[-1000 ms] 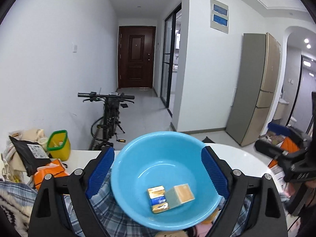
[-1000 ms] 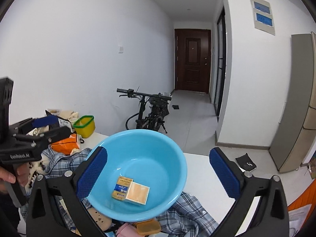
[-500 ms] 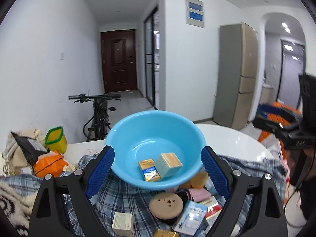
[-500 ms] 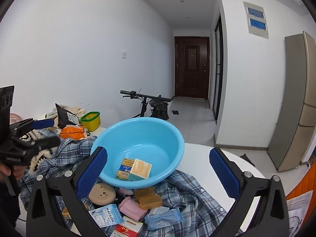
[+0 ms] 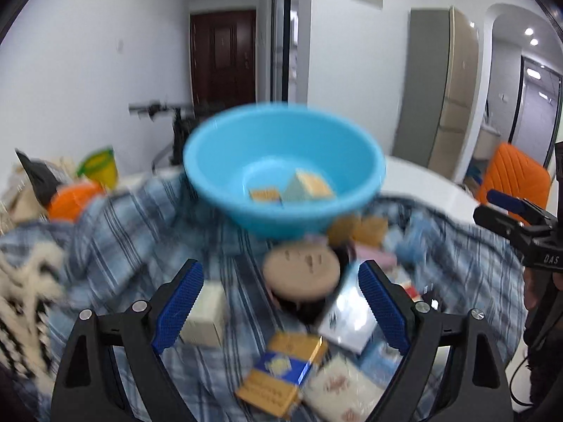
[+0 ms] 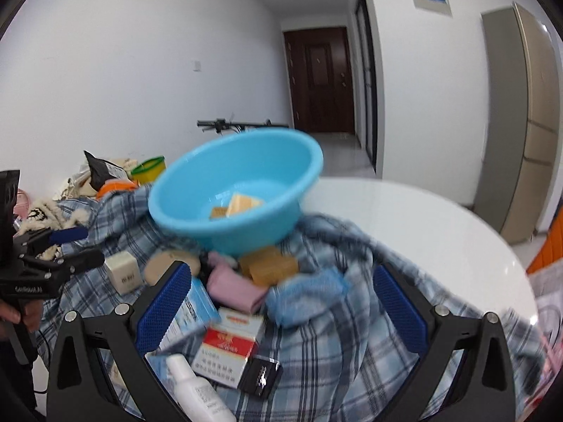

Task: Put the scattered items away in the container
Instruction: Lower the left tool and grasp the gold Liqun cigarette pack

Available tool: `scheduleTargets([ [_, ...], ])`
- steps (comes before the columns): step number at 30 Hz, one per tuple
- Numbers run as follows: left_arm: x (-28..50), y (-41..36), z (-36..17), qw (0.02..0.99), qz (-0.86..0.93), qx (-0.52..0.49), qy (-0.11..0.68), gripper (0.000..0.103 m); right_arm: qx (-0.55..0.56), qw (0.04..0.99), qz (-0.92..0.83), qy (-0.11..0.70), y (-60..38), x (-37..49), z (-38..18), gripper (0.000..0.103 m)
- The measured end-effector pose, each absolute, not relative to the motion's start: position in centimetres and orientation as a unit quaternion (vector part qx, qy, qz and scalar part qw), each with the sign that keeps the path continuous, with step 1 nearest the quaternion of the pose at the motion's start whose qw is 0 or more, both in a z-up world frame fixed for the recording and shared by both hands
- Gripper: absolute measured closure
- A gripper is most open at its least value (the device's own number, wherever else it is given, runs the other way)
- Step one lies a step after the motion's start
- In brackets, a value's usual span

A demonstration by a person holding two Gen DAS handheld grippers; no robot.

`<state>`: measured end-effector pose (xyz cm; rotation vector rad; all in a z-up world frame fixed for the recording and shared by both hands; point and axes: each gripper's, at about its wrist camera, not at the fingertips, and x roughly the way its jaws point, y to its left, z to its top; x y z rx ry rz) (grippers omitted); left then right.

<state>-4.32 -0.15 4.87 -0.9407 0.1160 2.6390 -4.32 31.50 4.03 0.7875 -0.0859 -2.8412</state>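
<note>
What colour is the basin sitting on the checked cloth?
Light blue; the basin shows sharpest in the right wrist view.

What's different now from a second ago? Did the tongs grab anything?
Both tongs came down toward the plaid shirt, so the scattered boxes near the camera now show, such as the red and white pack and the gold and blue box. Nothing was grabbed or dropped: the left tongs and right tongs stayed open. The blue basin kept its two boxes.
</note>
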Motion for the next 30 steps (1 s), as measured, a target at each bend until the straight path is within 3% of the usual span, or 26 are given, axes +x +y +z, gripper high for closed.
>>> scheduleTargets([
  [7,-4.4,0.2,2.0,0.194,0.900,-0.384,0.067,0.012,0.317,0.108,-0.942,-0.003,31.3,-5.4,1.6,0.000],
  [13,-4.0,1.7,-0.7,0.261,0.832,-0.463,0.159,0.012,0.404,0.182,-0.896,0.036,31.1,-6.2,-0.1,0.000],
  [19,-3.4,1.3,-1.9,0.269,0.813,-0.478,0.194,0.012,0.442,0.196,-0.874,0.048,31.0,-6.3,-1.2,0.000],
  [30,-3.9,0.9,-1.2,0.264,0.822,-0.471,0.182,0.012,0.444,0.204,-0.872,0.040,30.5,-6.4,-1.4,0.000],
])
